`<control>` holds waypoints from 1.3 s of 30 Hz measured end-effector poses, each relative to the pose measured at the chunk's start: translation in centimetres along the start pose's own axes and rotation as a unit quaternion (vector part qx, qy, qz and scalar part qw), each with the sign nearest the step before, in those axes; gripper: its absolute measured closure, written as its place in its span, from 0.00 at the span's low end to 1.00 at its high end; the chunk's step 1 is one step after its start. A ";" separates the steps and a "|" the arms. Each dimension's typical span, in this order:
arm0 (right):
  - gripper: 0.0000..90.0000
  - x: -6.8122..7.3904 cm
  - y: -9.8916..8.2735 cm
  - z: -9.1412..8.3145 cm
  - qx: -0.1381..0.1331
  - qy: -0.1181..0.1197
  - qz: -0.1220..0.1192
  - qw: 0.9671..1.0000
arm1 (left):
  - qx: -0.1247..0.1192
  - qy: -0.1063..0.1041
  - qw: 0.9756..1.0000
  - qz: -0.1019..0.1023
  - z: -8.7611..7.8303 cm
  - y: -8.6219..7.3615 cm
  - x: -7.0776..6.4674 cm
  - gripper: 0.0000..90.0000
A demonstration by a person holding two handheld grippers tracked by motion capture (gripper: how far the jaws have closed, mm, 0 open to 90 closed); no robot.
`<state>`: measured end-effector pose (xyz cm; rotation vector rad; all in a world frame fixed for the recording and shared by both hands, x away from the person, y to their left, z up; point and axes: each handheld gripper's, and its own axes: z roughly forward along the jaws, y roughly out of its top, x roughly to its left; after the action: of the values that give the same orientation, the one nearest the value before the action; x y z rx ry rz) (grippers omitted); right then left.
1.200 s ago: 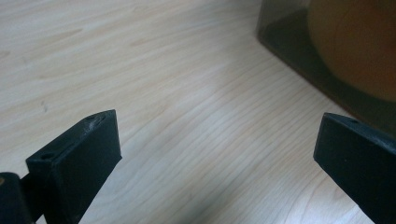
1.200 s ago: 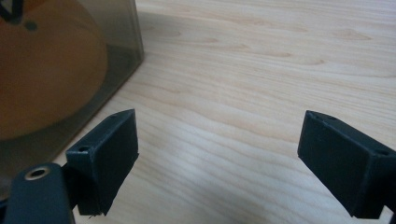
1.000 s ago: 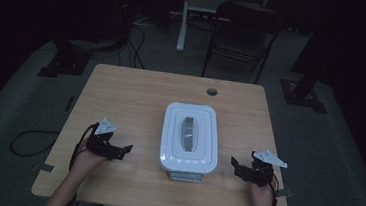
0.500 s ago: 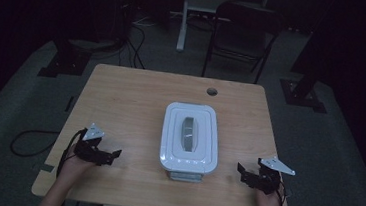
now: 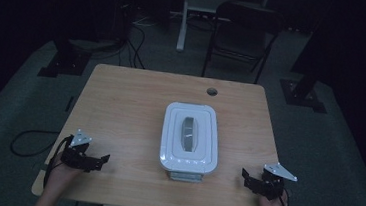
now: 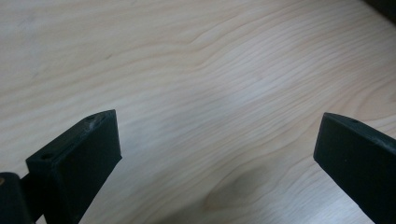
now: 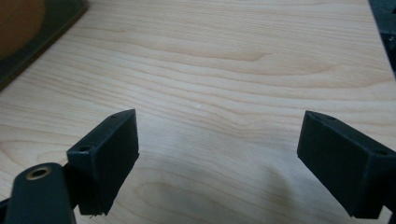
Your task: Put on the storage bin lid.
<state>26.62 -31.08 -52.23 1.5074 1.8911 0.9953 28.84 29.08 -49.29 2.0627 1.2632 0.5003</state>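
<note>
A white lidded container (image 5: 190, 139) with a grey handle on its lid stands at the middle of the wooden table (image 5: 130, 108). My left gripper (image 5: 101, 160) rests near the table's front left corner, jaws pointing toward the container, open and empty. In the left gripper view its jaws (image 6: 219, 154) stand wide apart over bare wood. My right gripper (image 5: 245, 178) lies near the front right corner, also open with nothing between its jaws. The right gripper view has its jaws (image 7: 219, 158) spread over bare wood, with the container's dark edge (image 7: 37, 32) at the top left.
A round cable hole (image 5: 212, 91) sits in the table near its far edge. A dark folding chair (image 5: 242, 33) and equipment stands (image 5: 69, 58) stand on the floor beyond the table. Cables trail on the floor at the left.
Both grippers have drawn back from the container's sides toward the table's front corners, the left one going outward left and the right one outward right.
</note>
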 end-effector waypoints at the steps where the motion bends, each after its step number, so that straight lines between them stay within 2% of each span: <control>1: 0.14 0.0 0.0 0.0 -0.001 -0.004 -0.001 1.000 | 0.003 0.006 1.000 -0.003 -0.1 -0.2 0.0 0.01; 5: 0.14 -0.1 0.0 0.3 0.009 -0.027 0.006 1.000 | 0.005 0.029 0.999 -0.018 -0.1 -0.7 0.4 0.01; 8: 0.14 -0.2 0.0 0.4 0.014 -0.033 0.007 0.999 | 0.009 0.038 0.999 -0.023 0.0 -0.9 0.6 0.01; 10: 0.14 -0.3 0.1 0.6 0.021 -0.043 0.009 0.999 | 0.016 0.062 0.997 -0.029 0.2 -1.2 0.7 0.01; 12: 0.14 -0.4 0.1 0.6 0.022 -0.049 0.015 0.998 | 0.014 0.078 0.996 -0.050 0.4 -1.5 1.1 0.01; 15: 0.14 -0.5 0.1 0.7 0.027 -0.046 0.018 0.998 | 0.017 0.085 0.994 -0.067 0.6 -1.8 1.7 0.01; 19: 0.14 -0.3 0.2 1.0 0.043 -0.059 0.011 0.997 | 0.024 0.087 0.993 -0.076 0.9 -2.2 2.2 0.01; 21: 0.14 -0.3 0.3 1.2 0.052 -0.055 0.008 0.997 | 0.024 0.090 0.992 -0.080 1.0 -2.3 2.3 0.01; 24: 0.14 -0.3 0.3 1.3 0.058 -0.051 0.011 0.997 | 0.032 0.094 0.992 -0.076 1.2 -2.5 2.3 0.01; 25: 0.14 -0.4 0.3 1.3 0.061 -0.047 0.018 0.997 | 0.030 0.094 0.992 -0.079 1.3 -2.6 2.4 0.01; 30: 0.14 -0.4 0.3 1.4 0.061 -0.047 0.019 0.997 | 0.014 0.101 0.991 -0.085 1.3 -3.0 2.6 0.01; 39: 0.14 -0.5 0.6 1.7 0.061 -0.052 0.023 0.997 | 0.012 0.105 0.990 -0.090 1.7 -2.7 3.0 0.01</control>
<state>28.45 -31.09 -52.78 1.6459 1.8808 0.8166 29.55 32.02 -52.39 1.9316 1.5678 0.6328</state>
